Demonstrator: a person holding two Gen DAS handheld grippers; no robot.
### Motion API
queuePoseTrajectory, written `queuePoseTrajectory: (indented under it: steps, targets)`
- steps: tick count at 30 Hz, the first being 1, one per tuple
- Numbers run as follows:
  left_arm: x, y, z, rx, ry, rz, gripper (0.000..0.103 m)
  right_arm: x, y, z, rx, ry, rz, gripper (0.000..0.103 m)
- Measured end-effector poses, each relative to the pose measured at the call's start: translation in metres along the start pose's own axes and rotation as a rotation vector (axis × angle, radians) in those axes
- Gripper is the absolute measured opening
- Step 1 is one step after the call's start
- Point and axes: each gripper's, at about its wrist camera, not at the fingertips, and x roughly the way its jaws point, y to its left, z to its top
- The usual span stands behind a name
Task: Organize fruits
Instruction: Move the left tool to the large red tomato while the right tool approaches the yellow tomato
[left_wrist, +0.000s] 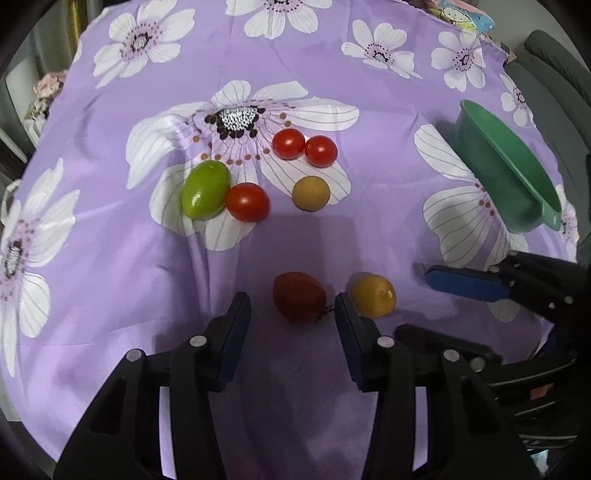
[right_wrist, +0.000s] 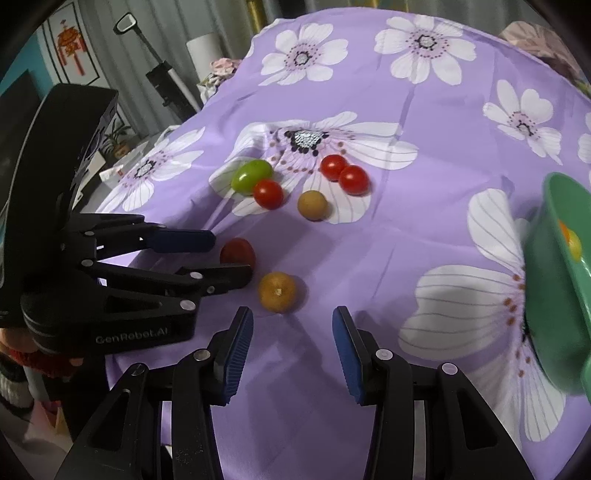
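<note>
Several small fruits lie on a purple flowered cloth (left_wrist: 110, 229). A dark red tomato (left_wrist: 299, 297) sits just ahead of my open left gripper (left_wrist: 291, 308), between its fingertips. A yellow-orange fruit (left_wrist: 373, 295) lies right of it and just ahead of my open, empty right gripper (right_wrist: 291, 325), where it shows again (right_wrist: 277, 291). Farther off lie a green fruit (left_wrist: 205, 190), a red tomato (left_wrist: 247, 202), a tan fruit (left_wrist: 311, 193) and two red tomatoes (left_wrist: 304, 147). A green bowl (right_wrist: 561, 295) at the right holds some fruit (right_wrist: 570, 238).
The right gripper's fingers (left_wrist: 465, 282) show at the right of the left wrist view. The left gripper (right_wrist: 207, 258) shows at the left of the right wrist view. Chairs (left_wrist: 554, 62) and room clutter stand beyond the table edges.
</note>
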Motion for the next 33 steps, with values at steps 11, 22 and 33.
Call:
queuePoseTrajectory:
  steps: [11,22,33]
  targets:
    - [0.003,0.011,0.005,-0.034,0.008,-0.054,0.037,0.021,0.004,0.01,-0.024,0.031,0.012,0.045]
    - [0.004,0.009,0.006,-0.023,0.006,-0.041,0.031,0.028,0.006,0.015,-0.032,0.046,0.013,0.036]
    - [0.007,0.009,0.007,-0.018,0.001,-0.021,0.029,0.03,0.005,0.016,-0.017,0.044,0.035,0.029]
